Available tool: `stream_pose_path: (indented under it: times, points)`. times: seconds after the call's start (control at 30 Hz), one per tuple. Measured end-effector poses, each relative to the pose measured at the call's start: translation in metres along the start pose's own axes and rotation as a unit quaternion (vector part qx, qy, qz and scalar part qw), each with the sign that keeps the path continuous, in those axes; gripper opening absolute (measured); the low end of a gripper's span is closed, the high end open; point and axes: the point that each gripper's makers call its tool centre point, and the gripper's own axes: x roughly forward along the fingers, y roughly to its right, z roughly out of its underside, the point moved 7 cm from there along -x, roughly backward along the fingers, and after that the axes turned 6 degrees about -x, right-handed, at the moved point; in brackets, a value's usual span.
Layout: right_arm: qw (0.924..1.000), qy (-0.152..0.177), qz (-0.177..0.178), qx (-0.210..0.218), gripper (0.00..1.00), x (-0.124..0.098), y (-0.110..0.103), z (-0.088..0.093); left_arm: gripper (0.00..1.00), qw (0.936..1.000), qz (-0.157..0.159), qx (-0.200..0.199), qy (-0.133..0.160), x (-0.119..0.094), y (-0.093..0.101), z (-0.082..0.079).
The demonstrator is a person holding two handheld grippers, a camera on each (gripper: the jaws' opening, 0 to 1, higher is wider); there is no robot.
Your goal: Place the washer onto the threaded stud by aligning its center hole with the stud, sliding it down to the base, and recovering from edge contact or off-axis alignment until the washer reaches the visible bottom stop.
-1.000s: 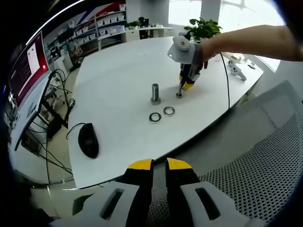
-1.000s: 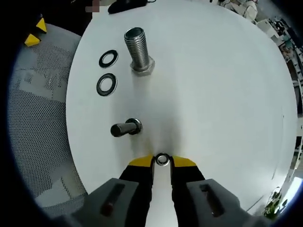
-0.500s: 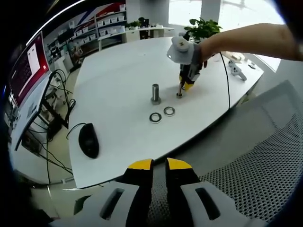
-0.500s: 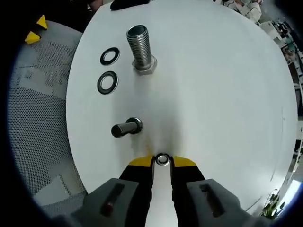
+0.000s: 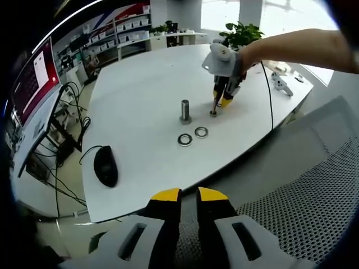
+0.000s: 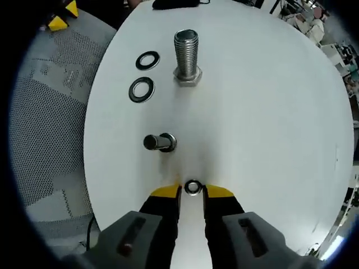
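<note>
The right gripper [image 6: 192, 191] pinched a small silver ring washer [image 6: 193, 187] edge-on, so it risked slipping or tilting before reaching the tall threaded steel stud [image 6: 186, 56] at twelve o'clock, while the left gripper [image 5: 189, 196] sat nearly pressed together, holding nothing.

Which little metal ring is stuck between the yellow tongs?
The small ring sits between the right tongs' tips. The two bigger washers lie flat beside the tall threaded stud, untouched.
</note>
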Motion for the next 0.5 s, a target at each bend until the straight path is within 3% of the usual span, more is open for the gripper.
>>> stream_pose_path:
  times: [0.5]
  points:
    - [0.9997, 0.019, 0.012, 0.014, 0.17, -0.0005, -0.0006, 0.0016, 0.09, 1.0, -0.003, -0.003, -0.001, -0.0013, 0.0002, 0.0]
